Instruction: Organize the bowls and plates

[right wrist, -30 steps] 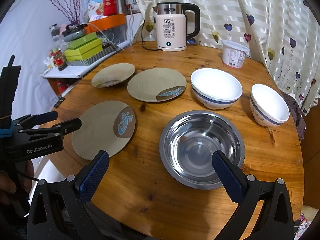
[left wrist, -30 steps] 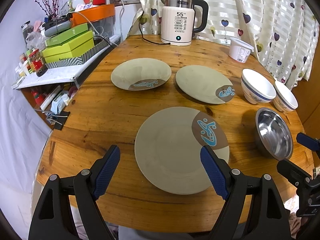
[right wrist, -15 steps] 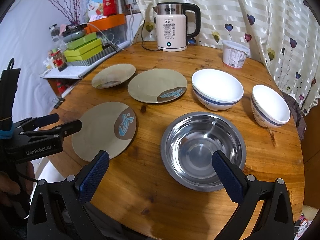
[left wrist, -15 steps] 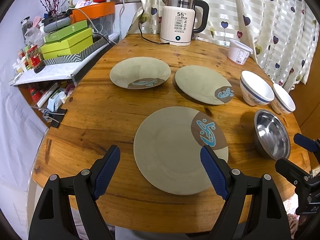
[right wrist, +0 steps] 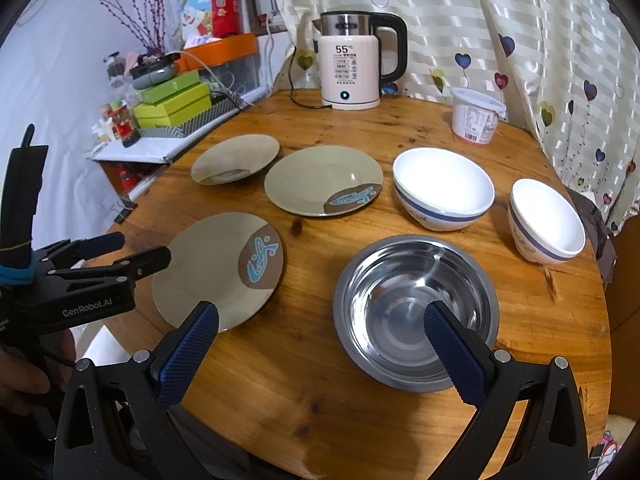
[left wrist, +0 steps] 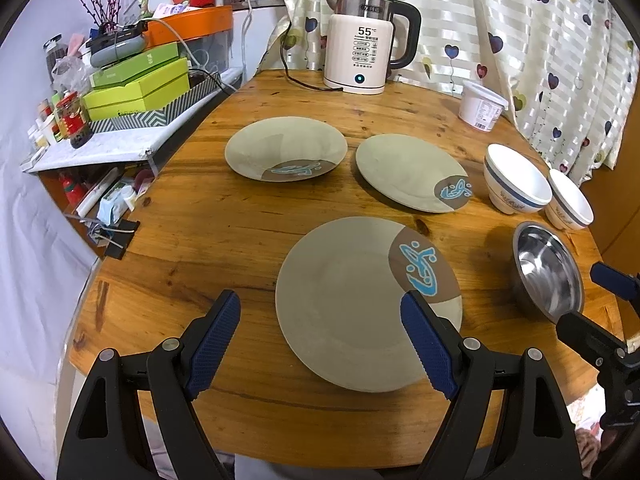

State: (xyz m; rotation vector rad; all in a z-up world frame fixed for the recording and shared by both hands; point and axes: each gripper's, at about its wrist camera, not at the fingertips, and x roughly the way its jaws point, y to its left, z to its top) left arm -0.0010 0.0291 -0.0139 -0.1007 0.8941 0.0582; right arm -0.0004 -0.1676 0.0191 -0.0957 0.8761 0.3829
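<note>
Wooden round desk (left wrist: 248, 216), stock as we count it: three beige plates, two white bowls, one steel bowl, none yet stacked. Nearest plate (left wrist: 360, 308) lies flat close to the desk's front edge, with our left gripper (left wrist: 320, 344) hovering above it, fingers wide apart and holding nothing; two further plates (left wrist: 286, 154) (left wrist: 412, 172) sit side by side behind it, apart from each other. Steel bowl (right wrist: 416, 308) sits under our right gripper (right wrist: 320, 356), fingers likewise spread and empty; larger white bowl (right wrist: 442, 188) and smaller white bowl (right wrist: 546, 220) stand beyond it, near the right rim. Risks, in our judgement: a flat plate offers little lip to pinch, so it may skid toward the front edge and drop; the steel bowl (smooth-walled) may slip or ring against its neighbours; the two grippers work close together and could collide. Open room: bare wood left of the plates and in the middle; the kettle (left wrist: 368, 56), its cord and a lidded tub (left wrist: 480, 106) crowd the far side.
</note>
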